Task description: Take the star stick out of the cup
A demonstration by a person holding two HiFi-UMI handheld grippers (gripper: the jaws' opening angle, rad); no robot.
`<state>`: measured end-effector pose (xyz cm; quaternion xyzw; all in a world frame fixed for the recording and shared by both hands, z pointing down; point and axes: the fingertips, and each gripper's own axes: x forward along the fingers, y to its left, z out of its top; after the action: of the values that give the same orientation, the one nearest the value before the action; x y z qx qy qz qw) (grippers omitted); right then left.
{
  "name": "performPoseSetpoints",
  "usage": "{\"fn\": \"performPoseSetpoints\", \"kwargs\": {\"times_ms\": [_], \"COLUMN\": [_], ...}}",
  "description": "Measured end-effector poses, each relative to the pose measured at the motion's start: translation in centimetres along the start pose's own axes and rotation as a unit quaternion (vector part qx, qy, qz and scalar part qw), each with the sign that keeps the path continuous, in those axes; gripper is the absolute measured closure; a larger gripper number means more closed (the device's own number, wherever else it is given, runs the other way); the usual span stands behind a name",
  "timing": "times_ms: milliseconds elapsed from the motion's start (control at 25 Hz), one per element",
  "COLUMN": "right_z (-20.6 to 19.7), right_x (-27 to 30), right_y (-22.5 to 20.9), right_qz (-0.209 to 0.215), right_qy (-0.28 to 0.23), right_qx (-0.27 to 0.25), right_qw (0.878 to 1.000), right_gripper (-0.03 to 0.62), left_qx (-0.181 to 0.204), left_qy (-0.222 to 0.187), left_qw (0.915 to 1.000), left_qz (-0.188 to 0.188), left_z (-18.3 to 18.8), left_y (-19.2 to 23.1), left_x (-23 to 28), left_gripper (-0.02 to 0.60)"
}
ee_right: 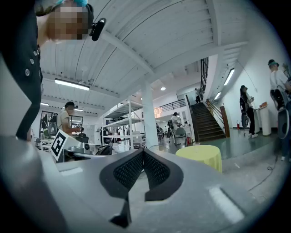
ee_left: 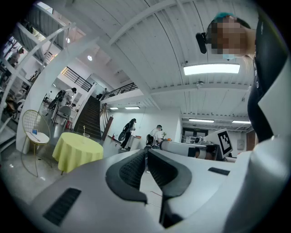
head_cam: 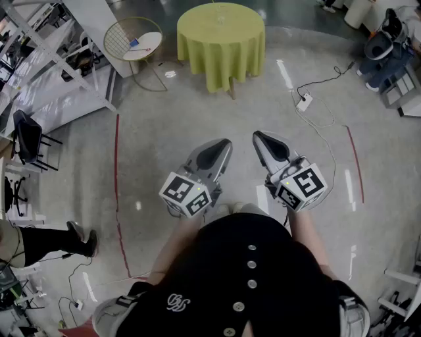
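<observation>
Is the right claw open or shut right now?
Shut: in its own view the right claw has its pads meeting at the tips, with nothing between them.

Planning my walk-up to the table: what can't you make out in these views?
- Cup, head view: too small and clear against the yellow table; contents unreadable.
- Star stick, left gripper view: a thin, far sliver; star shape unclear.
- Table's foot, right gripper view: hidden behind the right tool.

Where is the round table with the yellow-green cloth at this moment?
The table is at the top centre of the head view, a wire-frame stand just to its left.
</observation>
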<state>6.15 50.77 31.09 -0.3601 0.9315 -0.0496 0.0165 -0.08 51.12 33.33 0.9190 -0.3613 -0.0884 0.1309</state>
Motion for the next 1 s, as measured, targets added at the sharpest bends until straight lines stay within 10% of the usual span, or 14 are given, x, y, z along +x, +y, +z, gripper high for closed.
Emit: {"fn": "performPoseSetpoints", "kwargs": {"times_ms": [1000], "right_z": [-1.3], "right_x": [-0.8], "right_y": [0.4], "right_qz": [0.005], "right_qy": [0.013], "right_qx": [0.004], "right_qw": [1.0], "right_gripper": [0.591], "left_qx": [0.01], "left_qy": [0.004], "left_qw": [0.9999], "left_qz": [0.006], "left_z": [-0.3], "left_y": [-1.2], "left_x": [0.6], "left_gripper": [0.554]}}
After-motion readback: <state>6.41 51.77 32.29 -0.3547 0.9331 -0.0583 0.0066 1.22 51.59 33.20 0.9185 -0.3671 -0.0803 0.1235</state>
